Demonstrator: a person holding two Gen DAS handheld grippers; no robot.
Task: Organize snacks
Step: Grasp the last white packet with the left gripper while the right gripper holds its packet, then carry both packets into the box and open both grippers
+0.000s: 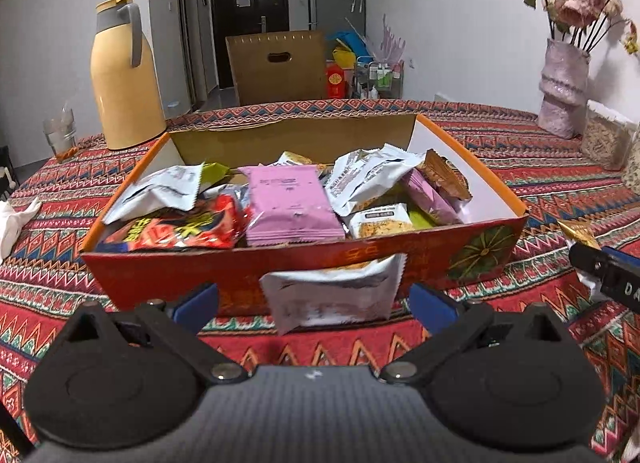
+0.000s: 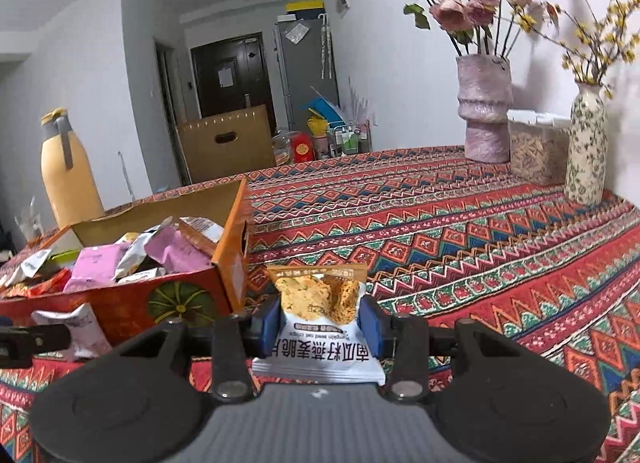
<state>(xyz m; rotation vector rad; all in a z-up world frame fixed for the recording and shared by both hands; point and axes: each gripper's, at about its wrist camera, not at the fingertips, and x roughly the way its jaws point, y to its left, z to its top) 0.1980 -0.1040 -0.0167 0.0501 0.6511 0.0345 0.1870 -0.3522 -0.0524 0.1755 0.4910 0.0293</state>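
Most of the sorting looks done: the red snack box (image 1: 304,263) on the patterned tablecloth (image 2: 460,223) is already heaped with packets, and I judge only the last few remain outside it.

My right tongs (image 2: 320,327) are clamped on a white and orange oat crisp packet (image 2: 320,303), the blue pads pressing both its sides, and I hold it above the cloth just beside the box's right end, not yet over the rim. My left tongs (image 1: 314,303) stand apart. A silver packet (image 1: 332,291) sits between the pads in front of the box's near wall, but neither pad touches it, and I cannot tell whether it leans on the box or hangs free.

Counting what I can make out in the box from the left view: two pink packets, one lying flat in the middle (image 1: 290,203) and one tilted at the right (image 1: 430,193); two silver-white packets; one red bag (image 1: 176,227) at the near left; one small white packet with a biscuit picture (image 1: 380,221); one brown wrapped bar (image 1: 446,175) against the right wall. Green wrappers peek out beneath, too buried to count. Outside the box: two packets, one at each pair of tongs.

What I judge is left: drop both packets in, and perhaps level the heap
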